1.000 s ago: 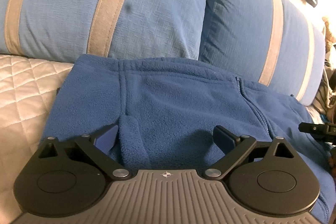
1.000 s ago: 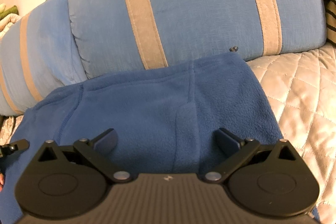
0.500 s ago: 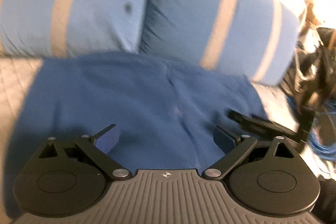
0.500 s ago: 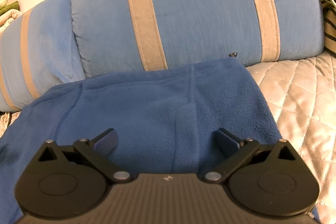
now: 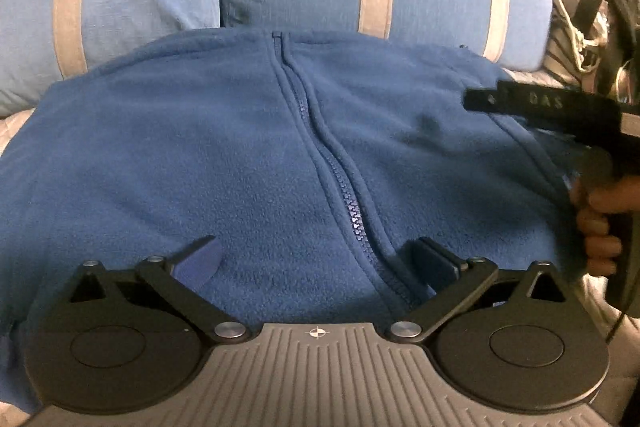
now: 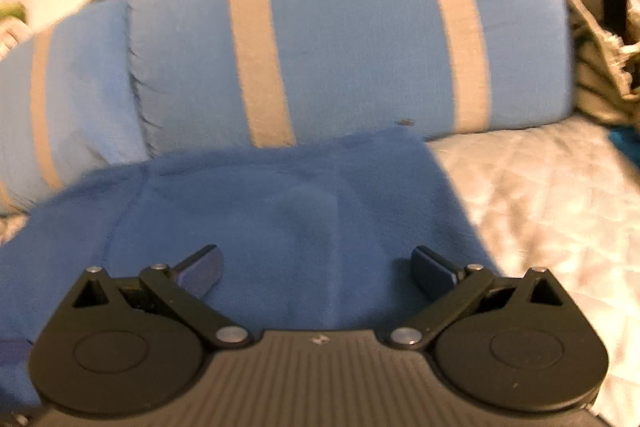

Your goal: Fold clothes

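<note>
Open-jawed left gripper (image 5: 316, 259) above zipped fleece (image 5: 200, 147)

Bed covered by pale quilted satin bedspread (image 6: 532, 195), diamond-stitched. Lying flat on it: dark blue fleece zip-front jacket (image 5: 224, 155), zipper closed, far edge touching two light blue pillows with beige stripes (image 6: 344, 27) set side by side at the head. Bedspread bare right of jacket in right wrist view.
</note>
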{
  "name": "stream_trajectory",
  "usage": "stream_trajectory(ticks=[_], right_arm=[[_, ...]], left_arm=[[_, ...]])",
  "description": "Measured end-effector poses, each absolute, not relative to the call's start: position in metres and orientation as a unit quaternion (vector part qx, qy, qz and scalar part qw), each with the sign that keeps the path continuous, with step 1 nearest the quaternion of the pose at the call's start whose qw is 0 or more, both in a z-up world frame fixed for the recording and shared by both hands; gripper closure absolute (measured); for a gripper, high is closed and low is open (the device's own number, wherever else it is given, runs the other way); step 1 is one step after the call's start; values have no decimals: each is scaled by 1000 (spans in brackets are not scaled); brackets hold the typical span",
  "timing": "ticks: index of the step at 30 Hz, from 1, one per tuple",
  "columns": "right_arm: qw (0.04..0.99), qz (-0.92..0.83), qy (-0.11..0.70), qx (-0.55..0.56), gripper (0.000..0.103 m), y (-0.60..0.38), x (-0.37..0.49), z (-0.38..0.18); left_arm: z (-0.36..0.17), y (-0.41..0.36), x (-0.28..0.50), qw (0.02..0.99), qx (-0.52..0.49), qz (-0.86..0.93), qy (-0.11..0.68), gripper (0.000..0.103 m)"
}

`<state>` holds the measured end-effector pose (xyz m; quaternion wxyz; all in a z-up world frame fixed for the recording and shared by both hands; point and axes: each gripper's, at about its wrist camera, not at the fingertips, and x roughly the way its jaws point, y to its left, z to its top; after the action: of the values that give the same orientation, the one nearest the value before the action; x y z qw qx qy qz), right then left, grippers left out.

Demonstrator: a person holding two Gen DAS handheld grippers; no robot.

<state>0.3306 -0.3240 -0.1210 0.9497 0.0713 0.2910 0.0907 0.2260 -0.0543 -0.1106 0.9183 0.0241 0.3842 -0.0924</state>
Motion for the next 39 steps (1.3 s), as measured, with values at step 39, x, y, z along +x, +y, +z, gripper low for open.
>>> stream_trajectory(ticks=[39], right_arm=[[883, 135, 440, 91, 1, -532, 359, -33]], left_arm=[[-8, 214, 222, 898, -85, -17, 432, 0]])
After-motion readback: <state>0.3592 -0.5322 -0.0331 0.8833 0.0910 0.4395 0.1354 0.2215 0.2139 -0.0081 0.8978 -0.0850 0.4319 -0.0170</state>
